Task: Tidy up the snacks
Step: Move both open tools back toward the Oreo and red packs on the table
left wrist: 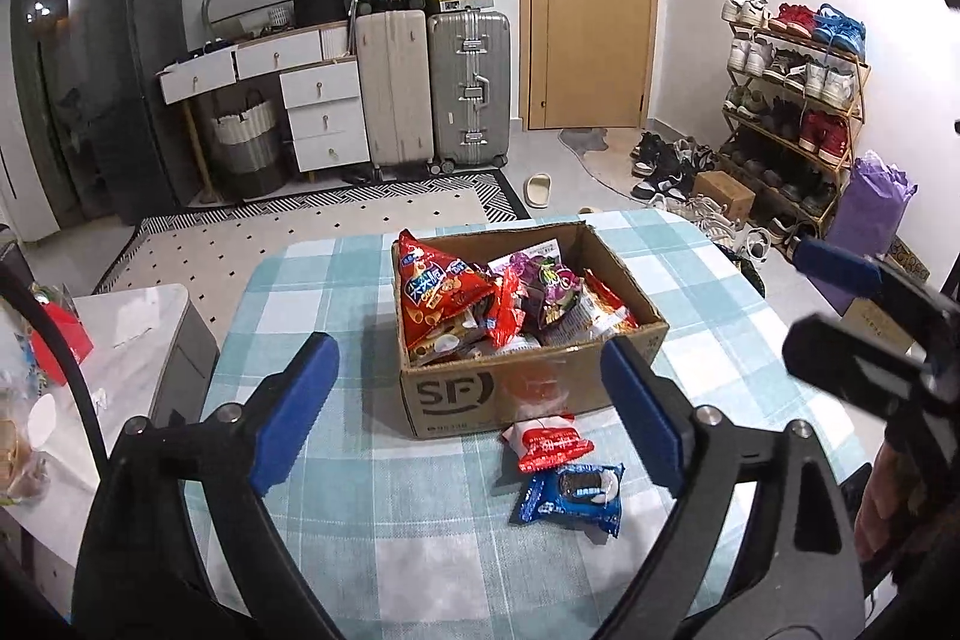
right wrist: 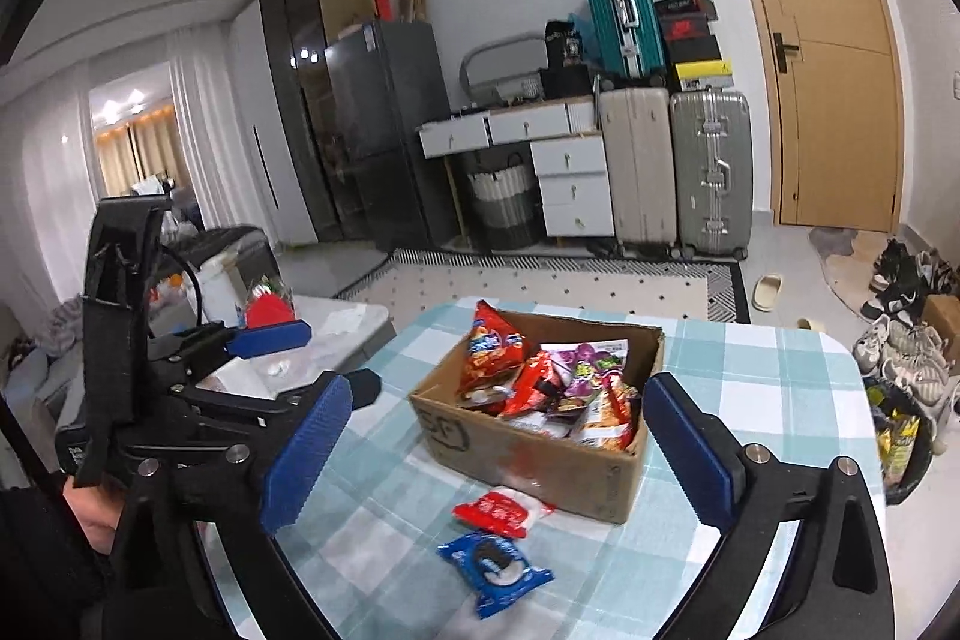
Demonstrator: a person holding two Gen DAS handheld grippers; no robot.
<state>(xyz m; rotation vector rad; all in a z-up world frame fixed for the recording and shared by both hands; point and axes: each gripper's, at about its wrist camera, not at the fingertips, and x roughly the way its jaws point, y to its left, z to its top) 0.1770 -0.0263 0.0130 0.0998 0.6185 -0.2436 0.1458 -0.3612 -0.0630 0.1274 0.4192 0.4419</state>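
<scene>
Now both grippers are hovering over the checked table [left wrist: 312, 280], tilted down toward the cardboard box [left wrist: 456, 394] full of snacks. The left gripper [left wrist: 474, 412] and the right gripper [right wrist: 498, 454] are keeping their fingers spread wide, holding nothing. A red packet [left wrist: 549, 442] and a blue cookie packet [left wrist: 570, 499] are lying just before the box.

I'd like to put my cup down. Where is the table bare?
Left of the cardboard box, the checked cloth lies bare; so does the strip behind it. In front it's crowded: a red packet and a blue biscuit packet.
</scene>
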